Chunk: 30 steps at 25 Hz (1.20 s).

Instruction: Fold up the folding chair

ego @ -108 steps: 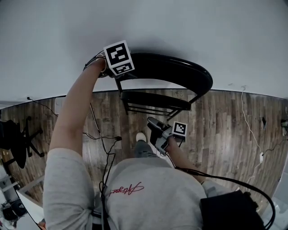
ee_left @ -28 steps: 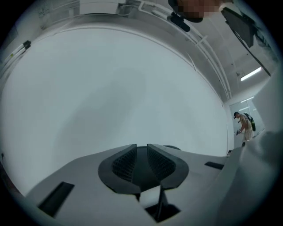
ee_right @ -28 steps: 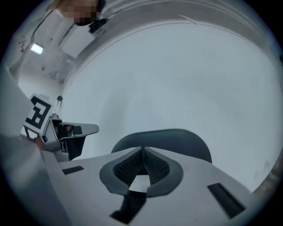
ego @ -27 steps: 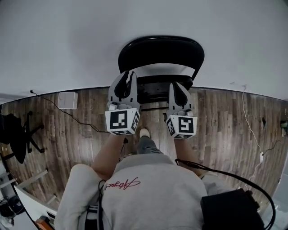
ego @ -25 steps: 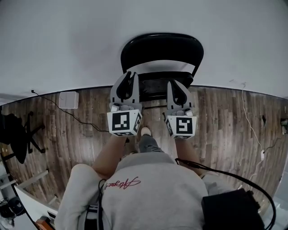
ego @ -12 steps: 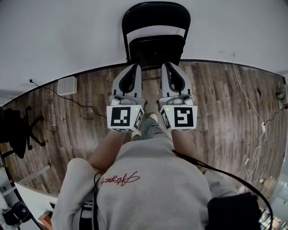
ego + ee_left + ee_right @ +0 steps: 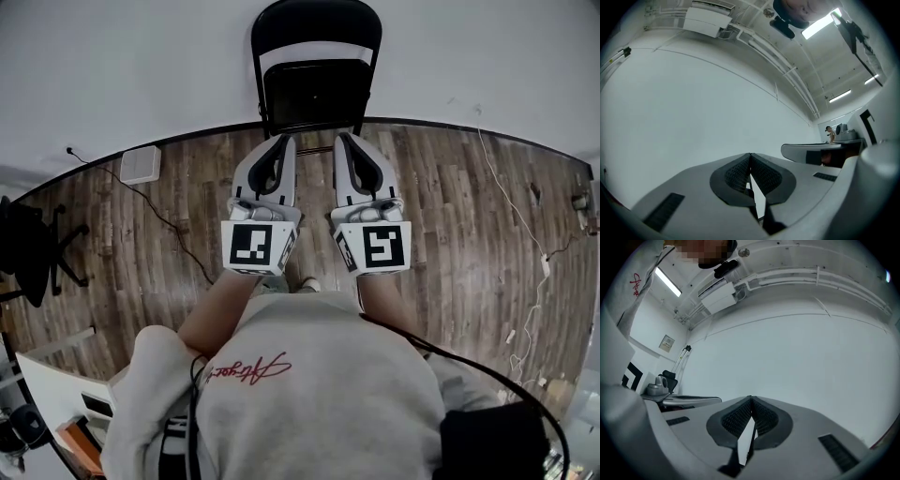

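The black folding chair (image 7: 315, 92) stands folded flat and upright against the white wall, at the top of the head view. My left gripper (image 7: 279, 142) and right gripper (image 7: 345, 140) are held side by side in front of me, pointing at the chair and well short of it. Both are shut with nothing between the pads. In the left gripper view the left gripper (image 7: 750, 157) has its ribbed pads pressed together against the bare wall, and the right gripper (image 7: 811, 152) shows beside it. The right gripper view shows the same for the right gripper (image 7: 751, 401).
A wooden floor (image 7: 450, 216) runs up to the white wall (image 7: 112, 66). A white box (image 7: 142, 165) with a cable lies at the left, an office chair (image 7: 28, 258) at the far left. Thin cables (image 7: 511, 202) trail on the right. My foot (image 7: 306, 284) shows below the grippers.
Both grippers have drawn back from the chair together and risen a little. The chair now stands farther off, alone and folded against the wall.
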### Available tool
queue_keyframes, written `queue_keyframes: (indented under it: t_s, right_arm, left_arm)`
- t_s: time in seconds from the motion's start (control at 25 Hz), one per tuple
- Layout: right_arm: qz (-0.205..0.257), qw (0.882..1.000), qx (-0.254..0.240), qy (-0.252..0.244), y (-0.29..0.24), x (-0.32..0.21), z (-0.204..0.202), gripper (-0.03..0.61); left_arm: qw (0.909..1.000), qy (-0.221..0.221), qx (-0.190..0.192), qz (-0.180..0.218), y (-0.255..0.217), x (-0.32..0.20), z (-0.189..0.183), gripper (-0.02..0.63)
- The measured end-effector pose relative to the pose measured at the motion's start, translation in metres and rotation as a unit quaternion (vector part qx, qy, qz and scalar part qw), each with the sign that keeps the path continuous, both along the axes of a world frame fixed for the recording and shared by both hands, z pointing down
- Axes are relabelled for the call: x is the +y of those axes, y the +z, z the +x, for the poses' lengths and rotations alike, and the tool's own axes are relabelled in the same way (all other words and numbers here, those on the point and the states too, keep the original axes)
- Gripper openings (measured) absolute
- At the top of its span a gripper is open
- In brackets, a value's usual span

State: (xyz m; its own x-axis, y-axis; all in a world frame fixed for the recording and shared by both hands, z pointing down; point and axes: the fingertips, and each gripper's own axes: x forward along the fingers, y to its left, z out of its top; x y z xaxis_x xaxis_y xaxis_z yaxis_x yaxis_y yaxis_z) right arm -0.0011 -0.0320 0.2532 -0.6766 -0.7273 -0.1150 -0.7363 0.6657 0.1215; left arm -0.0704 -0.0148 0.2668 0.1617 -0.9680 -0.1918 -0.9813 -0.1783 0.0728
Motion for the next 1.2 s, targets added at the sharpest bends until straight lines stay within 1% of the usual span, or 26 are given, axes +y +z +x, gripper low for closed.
queue_keyframes:
  t_s: [0.12, 0.24, 0.4, 0.56, 0.96, 1.2]
  right_arm:
    - [-0.004, 1.0, 0.005, -0.012, 0.002, 0.009, 0.011, 0.015]
    - [-0.008, 1.0, 0.006, -0.015, 0.005, 0.019, 0.021, 0.015]
    - [-0.024, 1.0, -0.001, -0.018, 0.013, 0.024, 0.029, 0.015]
    - [-0.03, 0.999, -0.004, -0.015, 0.017, 0.021, 0.037, 0.015]
    - [-0.033, 0.999, -0.004, -0.018, 0.018, 0.022, 0.031, 0.015]
    - [-0.031, 0.999, 0.001, -0.023, 0.018, 0.024, 0.023, 0.015]
  left_arm:
    - [1.0, 0.001, -0.009, 0.004, -0.003, 0.011, 0.018, 0.015]
    - [1.0, 0.002, -0.005, 0.006, -0.006, 0.018, 0.03, 0.015]
    - [1.0, -0.001, -0.004, 0.002, -0.004, 0.021, 0.034, 0.015]
    - [1.0, -0.005, -0.005, -0.002, 0.0, 0.02, 0.038, 0.015]
    - [0.9998, 0.007, -0.018, -0.007, 0.007, 0.022, 0.042, 0.015]
    - [0.9997, 0.013, -0.013, -0.014, 0.008, 0.023, 0.039, 0.015]
